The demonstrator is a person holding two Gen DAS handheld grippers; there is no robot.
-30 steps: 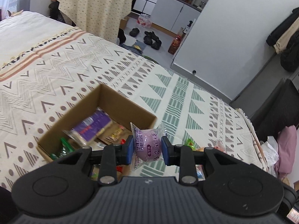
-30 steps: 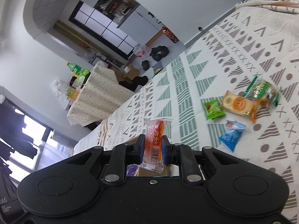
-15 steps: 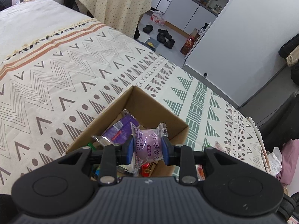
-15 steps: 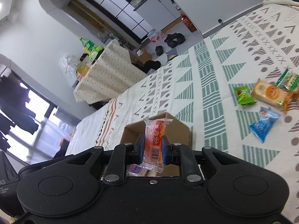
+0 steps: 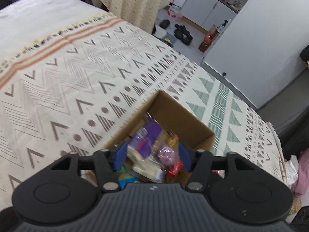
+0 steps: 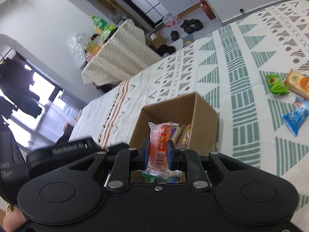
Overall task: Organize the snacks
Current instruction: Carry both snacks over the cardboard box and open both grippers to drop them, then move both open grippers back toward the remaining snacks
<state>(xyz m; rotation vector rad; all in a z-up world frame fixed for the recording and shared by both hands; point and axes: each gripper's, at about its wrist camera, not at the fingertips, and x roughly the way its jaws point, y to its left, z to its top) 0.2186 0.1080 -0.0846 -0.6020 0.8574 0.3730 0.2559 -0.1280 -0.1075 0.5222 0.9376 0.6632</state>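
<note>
Now left claw [image 5: 152, 157] has just opened (pink snack [image 5: 167, 153] dropped into box [image 5: 185, 121]).

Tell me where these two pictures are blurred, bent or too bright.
Left wrist view: motion blur on the snacks in the cardboard box and on the bedspread; fisheye bends the wall edges. Right wrist view: sharp orange packet, overexposed window, strongly tilted room.

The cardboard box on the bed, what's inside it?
The cardboard box holds a pile of snacks: a purple packet, a pink wrapped snack and a red wrapper. The left tool hides what lies nearer.
</note>
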